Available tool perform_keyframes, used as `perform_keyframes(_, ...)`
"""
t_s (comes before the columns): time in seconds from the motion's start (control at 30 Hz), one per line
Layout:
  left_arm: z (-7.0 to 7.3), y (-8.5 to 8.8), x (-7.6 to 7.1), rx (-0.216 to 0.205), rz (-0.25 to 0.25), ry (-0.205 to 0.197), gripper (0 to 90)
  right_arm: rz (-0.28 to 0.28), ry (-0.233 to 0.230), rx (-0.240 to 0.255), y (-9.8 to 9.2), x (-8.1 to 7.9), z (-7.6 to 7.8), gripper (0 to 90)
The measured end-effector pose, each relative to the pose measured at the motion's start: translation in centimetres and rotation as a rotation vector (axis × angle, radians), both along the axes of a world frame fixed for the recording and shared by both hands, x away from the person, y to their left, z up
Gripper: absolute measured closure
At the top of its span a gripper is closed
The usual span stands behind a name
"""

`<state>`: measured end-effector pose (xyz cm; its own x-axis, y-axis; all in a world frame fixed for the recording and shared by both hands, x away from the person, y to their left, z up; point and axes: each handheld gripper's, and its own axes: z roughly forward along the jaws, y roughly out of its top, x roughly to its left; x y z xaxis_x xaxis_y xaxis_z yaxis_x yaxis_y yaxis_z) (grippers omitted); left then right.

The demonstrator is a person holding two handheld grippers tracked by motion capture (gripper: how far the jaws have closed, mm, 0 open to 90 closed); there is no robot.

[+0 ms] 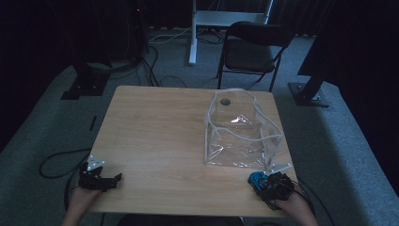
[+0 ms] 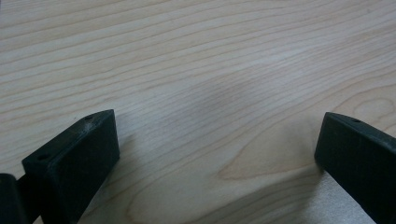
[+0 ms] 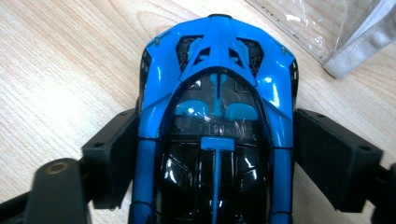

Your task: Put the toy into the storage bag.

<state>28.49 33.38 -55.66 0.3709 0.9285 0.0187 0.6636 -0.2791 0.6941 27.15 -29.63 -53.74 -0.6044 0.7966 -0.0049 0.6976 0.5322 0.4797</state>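
A blue and black toy car (image 3: 215,70) lies on the wooden table (image 1: 160,127) near its front right corner; in the high view the toy car (image 1: 256,178) shows as a small blue spot. My right gripper (image 3: 215,135) straddles the car, one black pad against each of its sides, nose pointing away from me. The right gripper (image 1: 262,182) sits just in front of a clear plastic bag (image 1: 242,129) that stands open on the table. My left gripper (image 2: 217,135) rests open over bare wood at the front left; the left gripper (image 1: 115,179) holds nothing.
A corner of the clear bag (image 3: 327,23) with its grey hem lies close beyond the car's nose. A black folding chair (image 1: 254,47) and dark stands with cables are on the carpet behind the table. Bare wood spans the table's left half.
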Motion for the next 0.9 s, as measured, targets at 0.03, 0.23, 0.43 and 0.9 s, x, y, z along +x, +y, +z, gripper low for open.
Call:
perform_keyframes(0.03,0.0,0.0,0.0,0.001,0.004,0.000,0.3,-0.004,0.005,-0.005,0.1,0.0,0.1,21.9)
perform_keyframes(0.23,0.0,-0.1,0.0,0.002,0.015,0.001,0.3,-0.039,0.028,-0.020,0.6,-0.1,0.3,24.5)
perform_keyframes(0.43,0.0,-0.2,0.0,0.002,0.018,0.001,0.3,-0.074,0.030,-0.007,0.6,-0.2,0.4,24.8)
perform_keyframes(0.9,0.0,-0.2,0.2,0.002,0.013,0.001,0.3,-0.125,0.014,0.051,0.0,-0.7,1.4,26.1)
